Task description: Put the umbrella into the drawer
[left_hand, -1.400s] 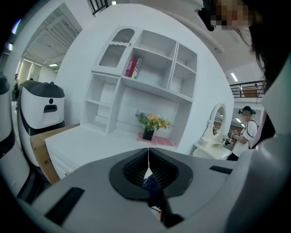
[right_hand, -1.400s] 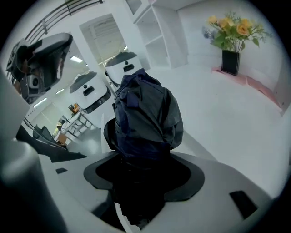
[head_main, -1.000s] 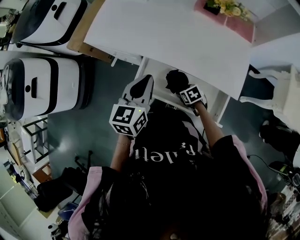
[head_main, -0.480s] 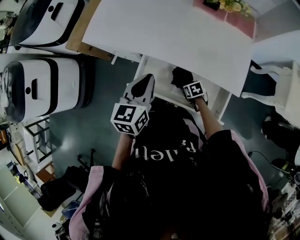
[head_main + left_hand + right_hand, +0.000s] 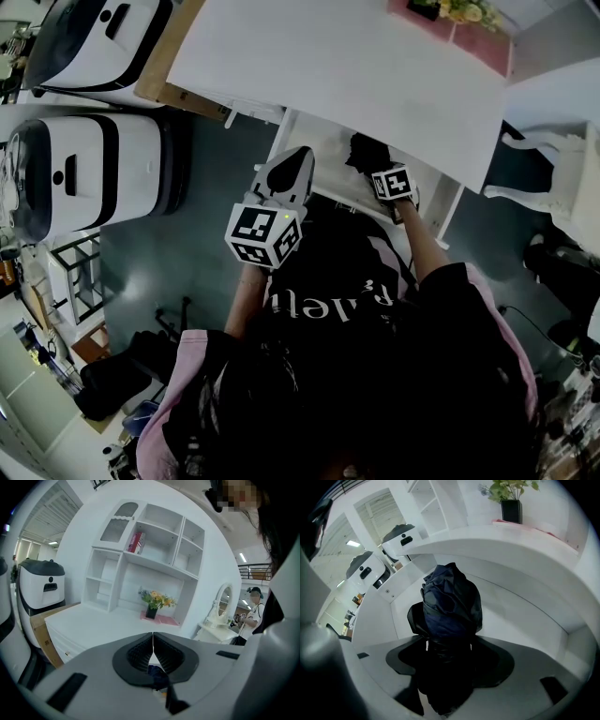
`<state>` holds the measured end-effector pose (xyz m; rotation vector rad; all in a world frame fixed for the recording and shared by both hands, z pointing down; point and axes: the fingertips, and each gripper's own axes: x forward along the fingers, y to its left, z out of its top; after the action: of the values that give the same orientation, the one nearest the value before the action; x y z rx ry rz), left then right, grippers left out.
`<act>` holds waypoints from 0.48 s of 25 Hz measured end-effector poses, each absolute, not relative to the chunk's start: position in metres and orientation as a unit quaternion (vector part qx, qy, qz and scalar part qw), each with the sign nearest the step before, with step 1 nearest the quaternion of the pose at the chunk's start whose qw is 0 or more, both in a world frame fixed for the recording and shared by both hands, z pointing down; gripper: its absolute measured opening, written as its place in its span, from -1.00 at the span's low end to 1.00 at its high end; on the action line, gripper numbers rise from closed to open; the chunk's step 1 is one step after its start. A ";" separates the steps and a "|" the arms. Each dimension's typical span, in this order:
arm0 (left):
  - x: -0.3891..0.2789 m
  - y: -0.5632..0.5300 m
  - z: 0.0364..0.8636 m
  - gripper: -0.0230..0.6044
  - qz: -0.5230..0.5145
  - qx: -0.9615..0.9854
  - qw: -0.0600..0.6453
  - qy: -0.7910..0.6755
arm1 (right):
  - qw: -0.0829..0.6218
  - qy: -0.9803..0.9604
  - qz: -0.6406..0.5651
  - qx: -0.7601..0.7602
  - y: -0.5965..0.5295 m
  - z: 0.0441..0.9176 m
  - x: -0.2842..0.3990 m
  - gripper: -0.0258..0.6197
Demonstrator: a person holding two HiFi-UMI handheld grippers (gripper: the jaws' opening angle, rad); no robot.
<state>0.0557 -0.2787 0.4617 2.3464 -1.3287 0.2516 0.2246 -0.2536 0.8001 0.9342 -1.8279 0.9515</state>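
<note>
Counting up: one umbrella, one open drawer, two claws. The right claw is clenched round the folded navy umbrella, whose bundled canopy juts ahead of the jaws, over the drawer's white floor below the desk top. The left claw is pressed together on nothing, held by the drawer's left front corner.
</note>
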 end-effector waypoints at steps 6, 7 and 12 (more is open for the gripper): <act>0.064 -0.276 0.464 -0.88 0.094 0.852 0.218 -0.467 | 0.425 -0.751 0.336 0.376 -0.252 0.777 0.223 -0.03; 0.067 -0.275 0.464 -0.88 0.095 0.854 0.217 -0.463 | 0.419 -0.757 0.332 0.375 -0.252 0.772 0.223 -0.03; 0.087 -0.270 0.462 -0.88 0.101 0.865 0.216 -0.441 | 0.376 -0.778 0.319 0.389 -0.249 0.741 0.227 -0.03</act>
<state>0.0873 -0.2701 0.4616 2.3992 -1.2224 0.2793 0.2271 -0.2495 0.7407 0.9959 -1.9908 0.8149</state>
